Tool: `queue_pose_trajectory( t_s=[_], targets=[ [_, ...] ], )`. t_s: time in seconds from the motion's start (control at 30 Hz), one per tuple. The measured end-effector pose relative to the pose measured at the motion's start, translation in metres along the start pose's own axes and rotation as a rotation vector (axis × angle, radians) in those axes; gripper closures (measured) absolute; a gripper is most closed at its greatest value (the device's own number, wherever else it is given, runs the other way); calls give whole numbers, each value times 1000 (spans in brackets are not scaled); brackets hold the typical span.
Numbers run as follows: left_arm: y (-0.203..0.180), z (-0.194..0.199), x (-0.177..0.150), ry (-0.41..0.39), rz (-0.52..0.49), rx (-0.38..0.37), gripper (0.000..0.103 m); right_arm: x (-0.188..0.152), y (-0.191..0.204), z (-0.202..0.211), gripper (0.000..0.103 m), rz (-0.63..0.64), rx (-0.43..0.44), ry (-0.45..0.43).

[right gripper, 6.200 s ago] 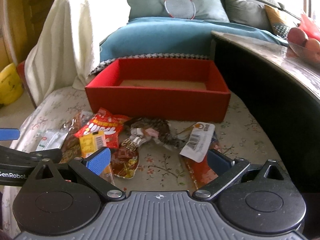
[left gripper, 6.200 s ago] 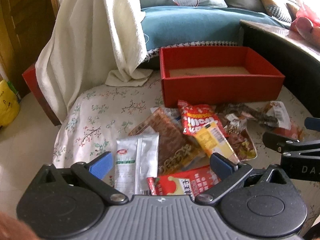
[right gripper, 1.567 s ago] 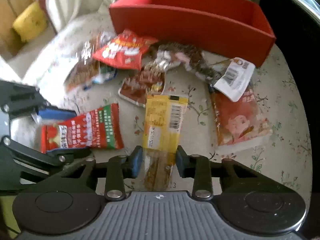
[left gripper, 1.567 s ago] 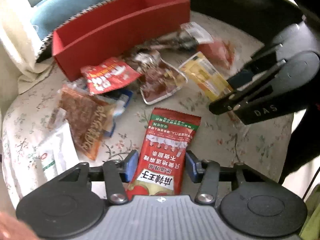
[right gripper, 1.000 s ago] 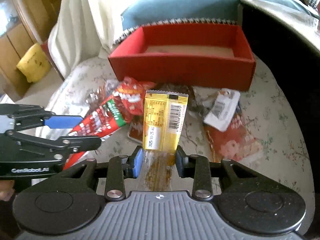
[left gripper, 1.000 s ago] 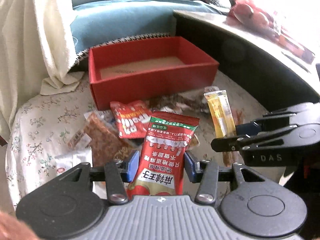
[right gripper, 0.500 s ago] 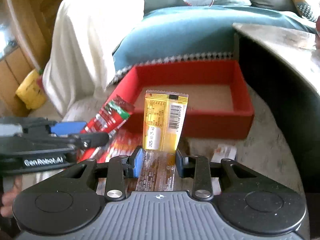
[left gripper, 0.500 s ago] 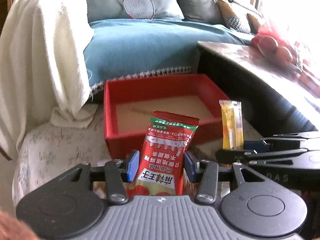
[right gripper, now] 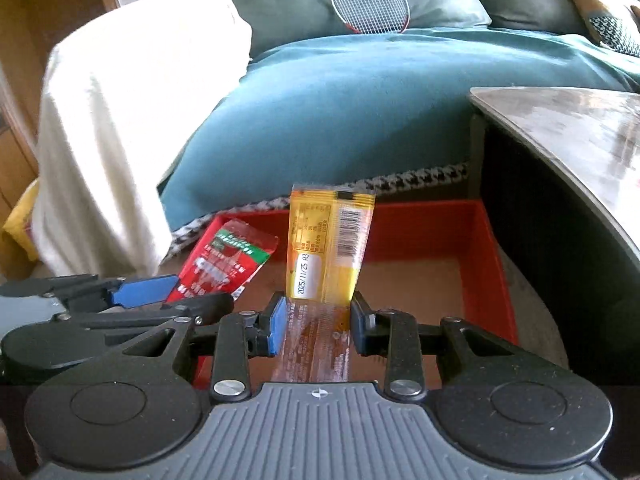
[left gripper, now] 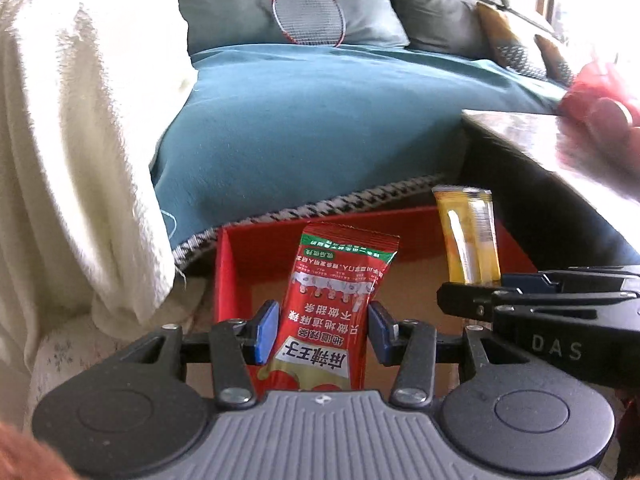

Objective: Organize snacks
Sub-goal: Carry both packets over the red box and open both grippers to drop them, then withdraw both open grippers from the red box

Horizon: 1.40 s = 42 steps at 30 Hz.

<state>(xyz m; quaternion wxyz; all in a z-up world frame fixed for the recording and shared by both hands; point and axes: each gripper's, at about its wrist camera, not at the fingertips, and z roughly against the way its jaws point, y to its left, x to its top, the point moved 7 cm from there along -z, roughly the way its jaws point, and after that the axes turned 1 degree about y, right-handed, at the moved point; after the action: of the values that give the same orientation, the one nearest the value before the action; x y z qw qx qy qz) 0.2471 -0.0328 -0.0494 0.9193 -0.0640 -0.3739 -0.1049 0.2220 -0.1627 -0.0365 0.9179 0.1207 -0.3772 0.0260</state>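
Snack packets, red [left gripper: 336, 304] and yellow [right gripper: 328, 256], clenched in both fingers, seemingly over red box [right gripper: 496, 264].

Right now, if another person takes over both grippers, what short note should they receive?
Left gripper: jaws shut on the red snack packet, held upright above the red box.
Right gripper: jaws shut on the yellow snack packet, also above the red box, beside the left one.
Done: both packets are picked up and brought over the box.
Left: probably lower and release each packet into the box, whose visible floor shows no snacks yet. Any other snacks are out of view now, so look at the flowered cloth in front of the box.
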Motion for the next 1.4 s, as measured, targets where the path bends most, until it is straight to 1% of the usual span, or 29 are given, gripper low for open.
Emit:
queue_pose_trajectory(
  t_s=[0.13,0.33,0.5,0.57,0.67,0.87,0.97,1.1,1.4],
  targets=[
    [6,-23,1,23,12,14,63,0,-6,-27,63,-3,-12,37],
    [7,-47,-8,81,16,28,62,-4,-13,-58,63,-1,-41,90],
    [9,-53,-14,122,28,36,61,-7,-16,-68,55,11,-64,120],
    [10,-52,-14,114,26,53,61,-7,-18,-67,53,9,-71,115],
    [12,-51,-13,112,22,60,60,-5,-19,-63,48,0,-76,101],
    [14,-41,-11,104,35,53,57,-3,-12,-56,48,29,-83,85],
    [14,-34,-9,97,35,55,57,-1,-6,-49,45,40,-79,68],
    [17,-22,-6,82,40,56,55,0,0,-36,45,68,-88,44],
    [19,2,-8,59,36,68,54,-5,10,-9,42,84,-65,19]
  ],
)
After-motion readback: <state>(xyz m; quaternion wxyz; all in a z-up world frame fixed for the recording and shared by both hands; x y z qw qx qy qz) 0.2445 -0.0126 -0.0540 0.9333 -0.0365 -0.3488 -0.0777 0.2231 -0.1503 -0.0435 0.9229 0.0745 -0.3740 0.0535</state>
